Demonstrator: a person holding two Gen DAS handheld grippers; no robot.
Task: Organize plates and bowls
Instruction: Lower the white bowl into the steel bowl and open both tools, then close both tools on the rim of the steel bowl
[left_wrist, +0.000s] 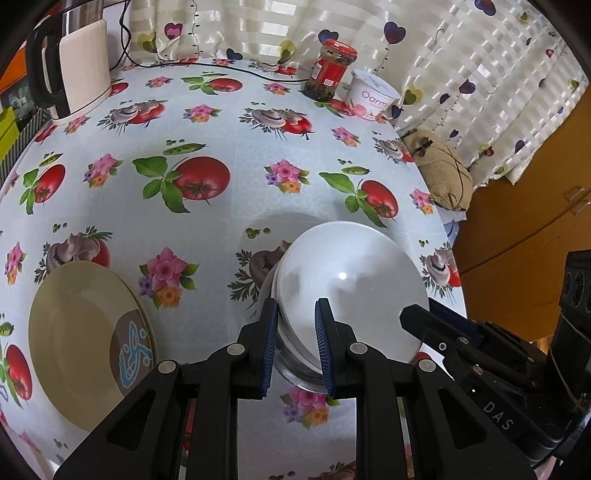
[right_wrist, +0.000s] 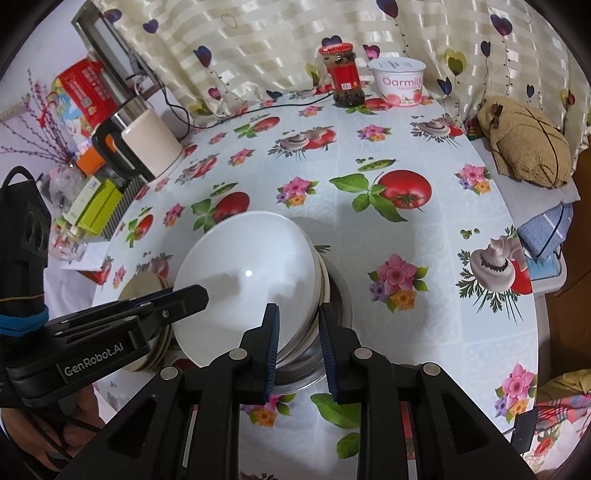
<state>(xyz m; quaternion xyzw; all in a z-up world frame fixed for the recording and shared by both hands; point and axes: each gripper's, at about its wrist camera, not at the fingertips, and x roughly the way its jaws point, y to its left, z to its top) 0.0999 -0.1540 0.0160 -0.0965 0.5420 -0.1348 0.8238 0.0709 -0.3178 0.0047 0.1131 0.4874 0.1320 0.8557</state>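
A white bowl (left_wrist: 351, 280) (right_wrist: 243, 280) is nested on top of other bowls, and the stack stands in a steel bowl (right_wrist: 338, 295) on the flowered tablecloth. My left gripper (left_wrist: 295, 306) straddles the stack's left rim, one pad inside the white bowl and one outside, pressed on it. My right gripper (right_wrist: 297, 310) grips the opposite rim the same way. Each gripper shows in the other's view: the right gripper (left_wrist: 417, 317) and the left gripper (right_wrist: 192, 295). A beige plate (left_wrist: 81, 339) (right_wrist: 144, 288) with a blue mark lies left of the bowls, partly hidden in the right wrist view.
A kettle (left_wrist: 81, 62) (right_wrist: 147, 147) with its cable stands at the back left. A red-lidded jar (left_wrist: 328, 70) (right_wrist: 343, 77) and a yogurt tub (left_wrist: 373, 96) (right_wrist: 400, 83) stand by the curtain. A brown bundle (left_wrist: 443, 173) (right_wrist: 524, 147) lies past the table's right edge.
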